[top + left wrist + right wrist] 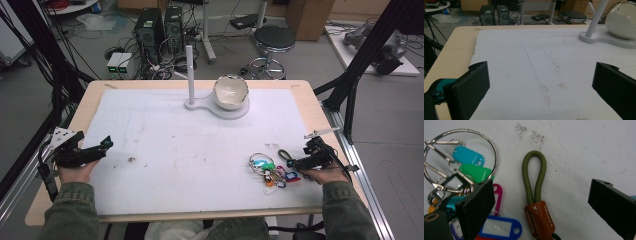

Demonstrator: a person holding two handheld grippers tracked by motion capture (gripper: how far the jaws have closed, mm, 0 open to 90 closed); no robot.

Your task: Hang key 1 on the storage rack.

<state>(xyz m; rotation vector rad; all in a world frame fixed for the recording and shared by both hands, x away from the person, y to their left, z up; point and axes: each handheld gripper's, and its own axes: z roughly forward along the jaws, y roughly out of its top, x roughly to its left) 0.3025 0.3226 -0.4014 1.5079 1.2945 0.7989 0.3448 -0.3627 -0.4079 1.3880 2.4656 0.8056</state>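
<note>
A bunch of coloured key tags (270,172) on a large metal ring (494,157) lies on the white mat at the front right. Beside it lies an olive cord loop (534,154) with a brown leather tab (539,220). My right gripper (540,192) is open, its jaws standing either side of the cord loop without touching it; the left jaw lies over the tags. In the high view this right gripper (295,164) sits just right of the bunch. My left gripper (107,145) rests open at the mat's left edge, nothing between its jaws in the left gripper view (541,75).
A white stand (220,107) with an upright post (190,75) and a white bowl-like shell (231,92) sits at the back middle of the table. The white mat (175,150) covers most of the wooden tabletop. A stool and computer cases stand on the floor beyond the table.
</note>
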